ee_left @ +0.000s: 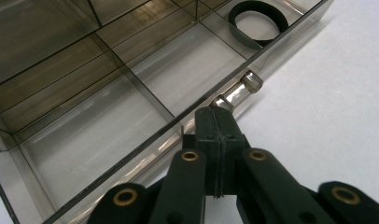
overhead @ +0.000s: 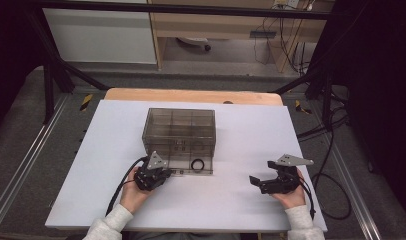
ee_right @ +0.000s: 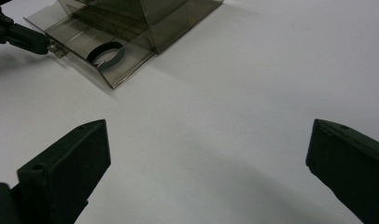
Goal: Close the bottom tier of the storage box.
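Fingers (ee_left: 219, 140) clamp drawer handle (ee_left: 236, 93) (right hand (overhead: 286, 187) resting).

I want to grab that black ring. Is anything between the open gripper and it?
Nothing visible: bare white table lies between the right gripper and the black ring, which sits in the pulled-out drawer.

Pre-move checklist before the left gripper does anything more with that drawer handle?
1. Left gripper shut on the drawer handle: ok.
2. Drawer pulled out of the organizer box: ok.
3. Black ring lying inside a front compartment: ok.
4. Right gripper open, apart from the box: ok.
5. Whether the box is braced against sliding: cannot tell.
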Tool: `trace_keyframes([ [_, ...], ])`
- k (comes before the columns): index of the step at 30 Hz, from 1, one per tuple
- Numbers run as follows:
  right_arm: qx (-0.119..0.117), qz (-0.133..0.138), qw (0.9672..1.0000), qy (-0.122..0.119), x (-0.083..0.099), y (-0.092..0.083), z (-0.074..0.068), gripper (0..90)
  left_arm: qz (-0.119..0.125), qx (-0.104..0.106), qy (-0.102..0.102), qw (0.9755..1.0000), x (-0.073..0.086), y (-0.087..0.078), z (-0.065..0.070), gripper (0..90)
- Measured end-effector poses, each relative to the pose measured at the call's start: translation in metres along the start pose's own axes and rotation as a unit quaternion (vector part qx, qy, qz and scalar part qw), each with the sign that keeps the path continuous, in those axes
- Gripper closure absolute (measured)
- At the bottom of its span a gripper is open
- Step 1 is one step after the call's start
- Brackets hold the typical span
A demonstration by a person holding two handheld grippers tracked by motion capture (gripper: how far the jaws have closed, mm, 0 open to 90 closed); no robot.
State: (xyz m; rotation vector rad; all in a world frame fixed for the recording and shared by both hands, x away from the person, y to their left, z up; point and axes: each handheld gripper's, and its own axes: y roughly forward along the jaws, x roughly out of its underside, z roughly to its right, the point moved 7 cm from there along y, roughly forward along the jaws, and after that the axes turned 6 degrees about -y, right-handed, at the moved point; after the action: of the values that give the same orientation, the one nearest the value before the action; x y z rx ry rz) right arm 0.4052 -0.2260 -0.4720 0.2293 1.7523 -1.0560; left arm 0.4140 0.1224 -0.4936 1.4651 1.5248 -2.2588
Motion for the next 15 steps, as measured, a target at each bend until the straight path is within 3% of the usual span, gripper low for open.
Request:
trace_keyframes([
  [15,0.000,0.000,1.0000,0.000,0.0000,0.0001,0.0002,0.5,0.004,-0.007,-0.001,1.0000,-0.0015,0.0016,-0.0032,90.0],
])
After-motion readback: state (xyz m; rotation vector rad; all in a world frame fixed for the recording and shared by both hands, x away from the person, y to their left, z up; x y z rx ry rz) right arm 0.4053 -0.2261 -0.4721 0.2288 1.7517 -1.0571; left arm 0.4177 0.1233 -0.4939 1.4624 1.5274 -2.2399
